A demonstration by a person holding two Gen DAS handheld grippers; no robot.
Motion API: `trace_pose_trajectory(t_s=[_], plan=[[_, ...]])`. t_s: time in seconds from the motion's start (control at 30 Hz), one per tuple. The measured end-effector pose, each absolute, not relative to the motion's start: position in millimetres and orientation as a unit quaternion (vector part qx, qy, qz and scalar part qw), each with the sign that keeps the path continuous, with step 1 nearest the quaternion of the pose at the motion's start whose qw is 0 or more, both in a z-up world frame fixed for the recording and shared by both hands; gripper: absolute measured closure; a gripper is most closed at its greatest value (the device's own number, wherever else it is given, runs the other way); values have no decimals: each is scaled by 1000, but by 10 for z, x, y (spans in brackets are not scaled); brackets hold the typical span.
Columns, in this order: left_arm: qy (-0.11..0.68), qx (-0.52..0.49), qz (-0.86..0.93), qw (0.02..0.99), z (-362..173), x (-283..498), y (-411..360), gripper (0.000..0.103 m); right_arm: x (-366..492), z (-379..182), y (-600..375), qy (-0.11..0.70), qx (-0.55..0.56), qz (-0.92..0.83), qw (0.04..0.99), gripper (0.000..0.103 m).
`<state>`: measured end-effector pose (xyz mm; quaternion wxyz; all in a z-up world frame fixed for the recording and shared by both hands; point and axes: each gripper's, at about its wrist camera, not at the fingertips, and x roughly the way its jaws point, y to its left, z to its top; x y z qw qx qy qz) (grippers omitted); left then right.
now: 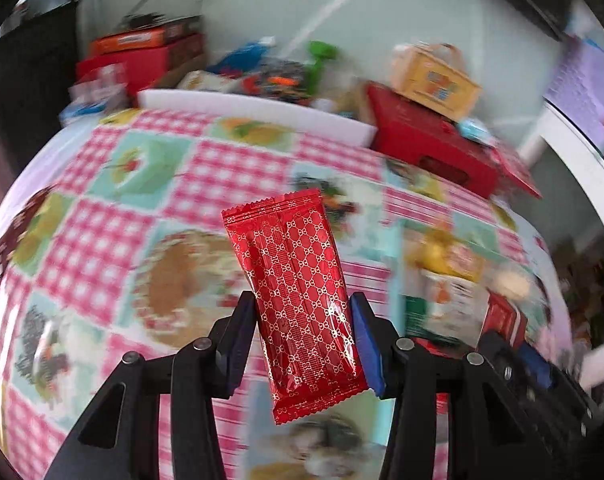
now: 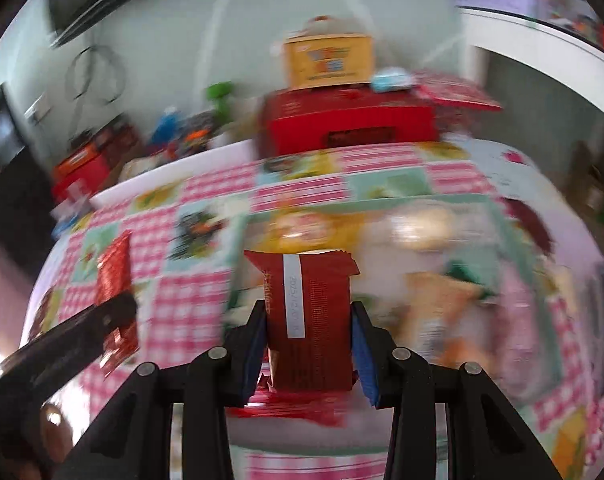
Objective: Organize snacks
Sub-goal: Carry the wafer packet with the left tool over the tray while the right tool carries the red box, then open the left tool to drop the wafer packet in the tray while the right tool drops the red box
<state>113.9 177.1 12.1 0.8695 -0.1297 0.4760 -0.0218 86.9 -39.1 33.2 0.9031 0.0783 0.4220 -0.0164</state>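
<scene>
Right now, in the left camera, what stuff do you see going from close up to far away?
Left gripper clamping the red patterned snack packet → checked tablecloth → white tray → green toy → pale wall.

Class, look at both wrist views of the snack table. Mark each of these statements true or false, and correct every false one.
1. The left gripper is closed on a red patterned snack packet. True.
2. The right gripper is open and holds nothing. False: it is clamped on a dark red packet with a white date strip.
3. The tablecloth is plain blue. False: it is pink-and-white check with food pictures.
4. A yellow box sits on top of a red box at the far side of the table. True.
5. The left gripper's packet lies flat on the table. False: it is held up between the fingers.
</scene>
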Motion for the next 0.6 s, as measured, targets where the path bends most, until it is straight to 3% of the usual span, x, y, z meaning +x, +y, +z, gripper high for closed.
trace_pose_trajectory(t_s=[0.3,0.6], plan=[[476,-52,-163,862,160,1109,700,54,831,200,-1175,428,137,-90,889,61],[497,-43,-179,848,5,1150,498,51,833,191,-1154,427,134,-74,891,60]])
